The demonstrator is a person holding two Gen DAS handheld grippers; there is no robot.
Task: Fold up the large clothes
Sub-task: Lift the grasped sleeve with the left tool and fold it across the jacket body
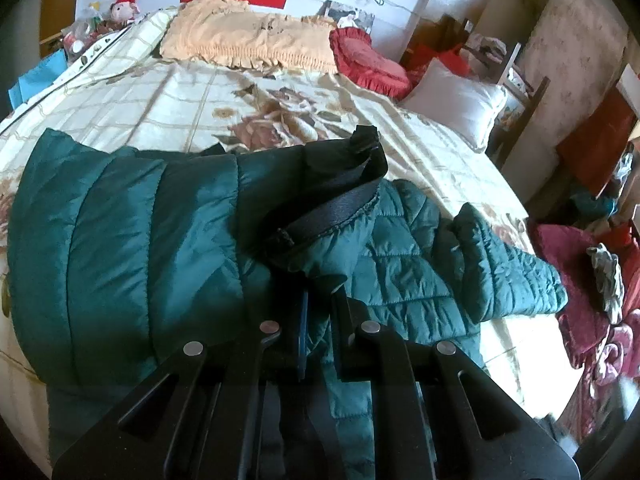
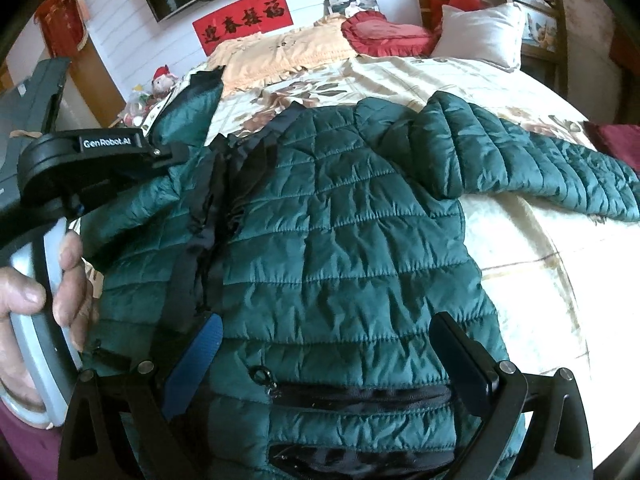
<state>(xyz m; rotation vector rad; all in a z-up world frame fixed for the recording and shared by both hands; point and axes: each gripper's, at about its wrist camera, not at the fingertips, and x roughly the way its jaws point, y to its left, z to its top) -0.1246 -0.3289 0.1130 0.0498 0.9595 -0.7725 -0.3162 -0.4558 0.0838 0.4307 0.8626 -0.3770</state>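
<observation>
Green quilted jacket (image 2: 340, 240) on bed (image 2: 540, 260), front up, one sleeve (image 2: 560, 160) out sideways. My left gripper (image 1: 320, 312) pinches raised jacket fold, fingers nearly together. Right-wrist view only: my right gripper (image 2: 328, 356) spread wide over hem, zip pocket (image 2: 360, 394) between fingers.

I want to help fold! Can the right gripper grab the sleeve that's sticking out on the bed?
Probably yes. The right gripper is open above the jacket's front, and the sleeve lies flat on the bedspread with nothing over it.
</observation>
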